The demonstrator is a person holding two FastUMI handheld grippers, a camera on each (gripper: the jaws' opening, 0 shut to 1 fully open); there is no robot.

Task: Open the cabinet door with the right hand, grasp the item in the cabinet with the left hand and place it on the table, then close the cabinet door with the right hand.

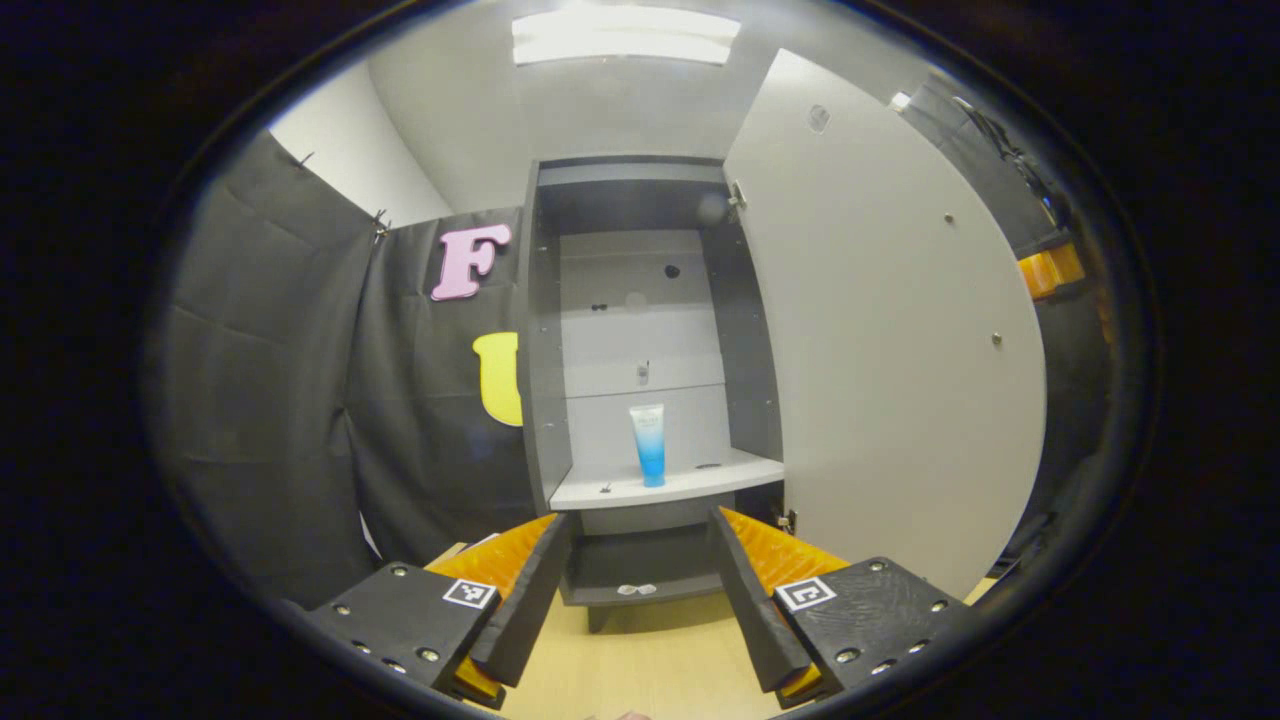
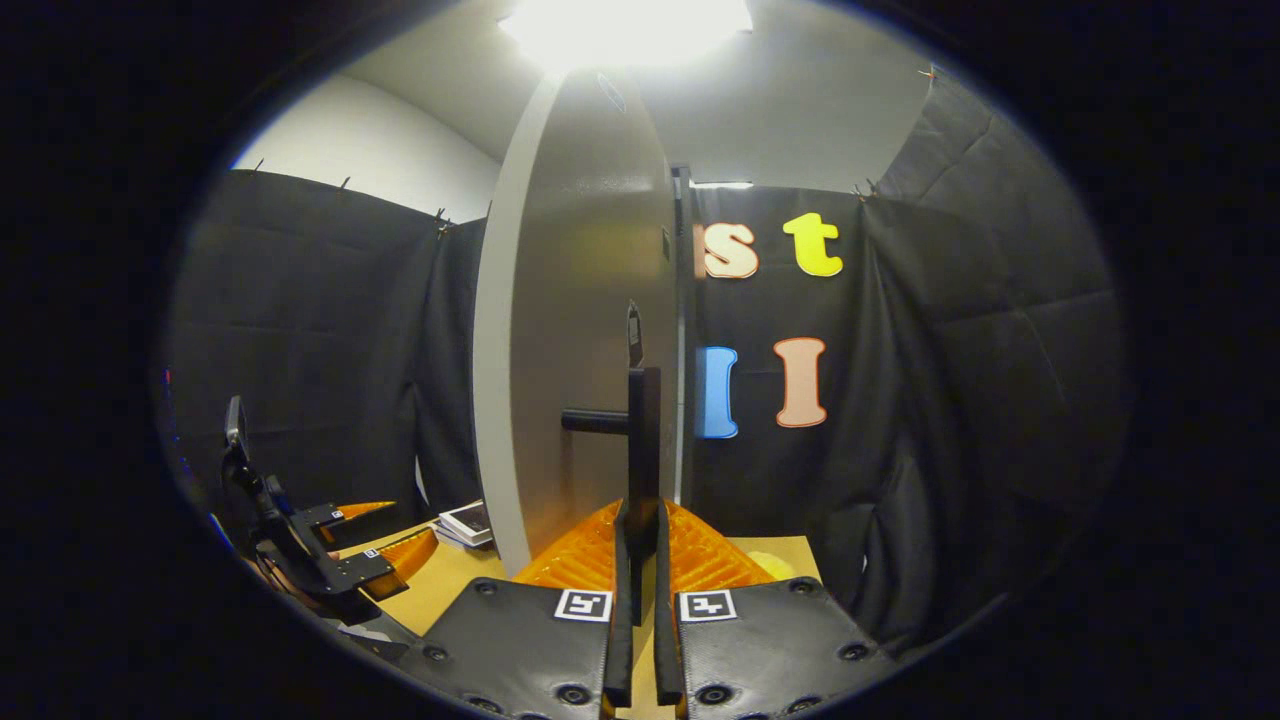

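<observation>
The right gripper [image 2: 640, 560] is pinching the dark bar handle [image 2: 642, 440] of the cabinet door [image 2: 590, 300], with both fingers pressed on it. I think it holds the door there so the door does not swing shut while the other hand reaches in.

The door [image 1: 880, 330] stands wide open, off to the right of the left gripper [image 1: 640, 570]. That gripper has its fingers spread wide and holds nothing. It points straight at the open cabinet [image 1: 640, 330], likely getting ready to grab.

Inside, on the shelf [image 1: 600, 490], a blue and white tube [image 1: 648, 443] stands upright on its cap. It is ahead of the spread fingers, well apart from them. Small bits lie on the shelf too, too tiny to name. The tube is not yet on the wooden table [image 1: 640, 660] below.
</observation>
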